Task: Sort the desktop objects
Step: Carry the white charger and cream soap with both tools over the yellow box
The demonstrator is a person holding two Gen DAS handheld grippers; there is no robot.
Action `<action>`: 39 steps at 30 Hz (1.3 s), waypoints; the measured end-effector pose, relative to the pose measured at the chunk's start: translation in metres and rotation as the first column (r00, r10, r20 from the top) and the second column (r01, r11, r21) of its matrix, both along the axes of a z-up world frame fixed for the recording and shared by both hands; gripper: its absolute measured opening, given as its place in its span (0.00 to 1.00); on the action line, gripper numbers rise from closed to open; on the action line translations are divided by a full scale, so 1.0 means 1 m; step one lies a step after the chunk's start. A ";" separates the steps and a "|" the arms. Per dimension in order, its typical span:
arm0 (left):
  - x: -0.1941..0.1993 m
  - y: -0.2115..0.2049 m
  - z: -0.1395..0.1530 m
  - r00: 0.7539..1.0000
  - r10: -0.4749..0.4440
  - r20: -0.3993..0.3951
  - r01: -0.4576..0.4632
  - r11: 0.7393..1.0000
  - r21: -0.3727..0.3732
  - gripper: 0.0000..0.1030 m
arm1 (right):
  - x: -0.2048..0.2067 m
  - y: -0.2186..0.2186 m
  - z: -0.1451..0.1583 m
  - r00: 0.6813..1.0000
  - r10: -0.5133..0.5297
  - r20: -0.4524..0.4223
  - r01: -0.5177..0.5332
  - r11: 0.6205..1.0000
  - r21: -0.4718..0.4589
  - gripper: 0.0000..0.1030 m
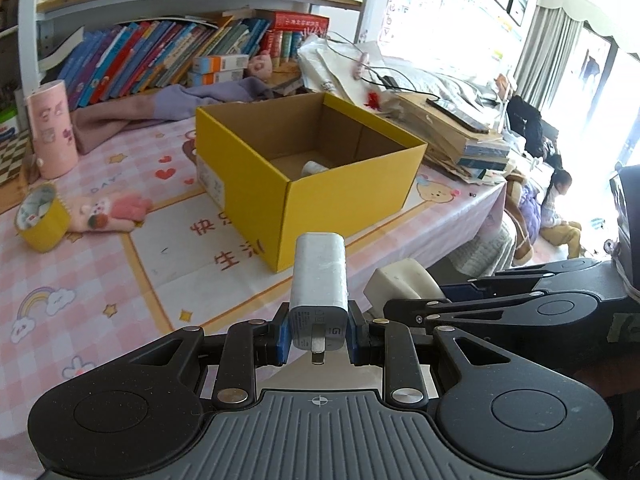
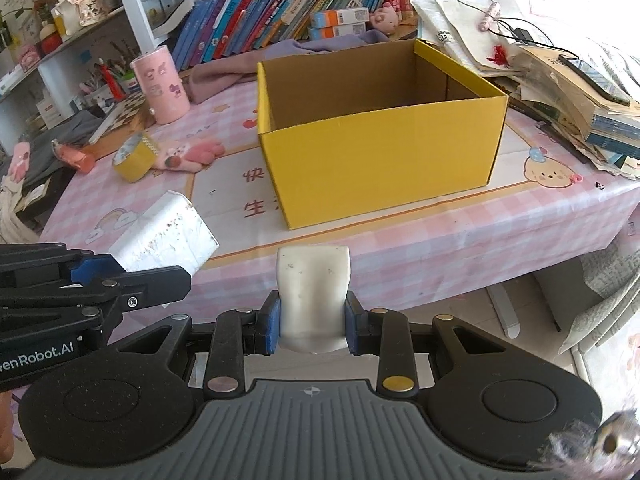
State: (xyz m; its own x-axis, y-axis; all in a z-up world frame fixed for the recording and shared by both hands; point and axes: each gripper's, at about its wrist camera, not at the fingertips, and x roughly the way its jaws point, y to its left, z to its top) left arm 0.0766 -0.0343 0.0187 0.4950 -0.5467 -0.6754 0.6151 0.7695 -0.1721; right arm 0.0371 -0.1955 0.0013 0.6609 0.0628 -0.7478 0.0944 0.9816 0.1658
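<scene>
My left gripper [image 1: 318, 338] is shut on a white plug charger [image 1: 319, 276], prongs facing the camera, held over the table's near edge. My right gripper [image 2: 313, 322] is shut on a cream-white eraser block [image 2: 313, 292], also near that edge. Each held thing shows in the other view: the eraser [image 1: 394, 280] at the right, the charger [image 2: 164, 236] at the left. The open yellow cardboard box [image 1: 320, 184] [image 2: 380, 152] stands just beyond both grippers. A small white object [image 1: 314, 168] lies on its floor.
A pink checked cloth [image 2: 440, 232] covers the table. A yellow tape roll [image 2: 134, 156], a pink plush toy [image 2: 188, 156] and a pink cylinder holder [image 2: 160, 84] sit left of the box. Stacked books and papers [image 2: 572, 96] crowd the right. A bookshelf [image 2: 280, 16] runs behind. A person [image 1: 560, 212] sits on the floor at far right.
</scene>
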 end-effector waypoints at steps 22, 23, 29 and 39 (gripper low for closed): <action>0.030 -0.081 0.014 0.994 -0.078 0.072 0.081 0.996 -0.036 0.24 | 0.028 -0.079 0.014 0.996 -0.064 0.065 0.067 0.997 -0.049 0.27; 0.032 -0.084 0.017 0.995 -0.069 0.077 0.073 0.996 -0.047 0.24 | 0.032 -0.083 0.017 0.995 -0.064 0.078 0.068 0.996 -0.053 0.27; 0.048 -0.100 0.036 0.993 -0.004 0.117 0.016 0.995 -0.101 0.24 | 0.052 -0.108 0.038 0.985 -0.027 0.170 0.041 0.996 -0.080 0.27; 0.086 -0.123 0.041 0.977 0.133 0.164 -0.122 0.989 -0.078 0.24 | 0.115 -0.133 0.058 0.963 0.141 0.229 -0.115 0.986 -0.123 0.27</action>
State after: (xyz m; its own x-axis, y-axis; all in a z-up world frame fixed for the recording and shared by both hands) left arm 0.1628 -0.1575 0.0592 0.6670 -0.5133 -0.5400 0.5373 0.8335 -0.1285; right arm 0.1520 -0.3282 0.0589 0.8112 0.0860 -0.5784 -0.0620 0.9962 0.0611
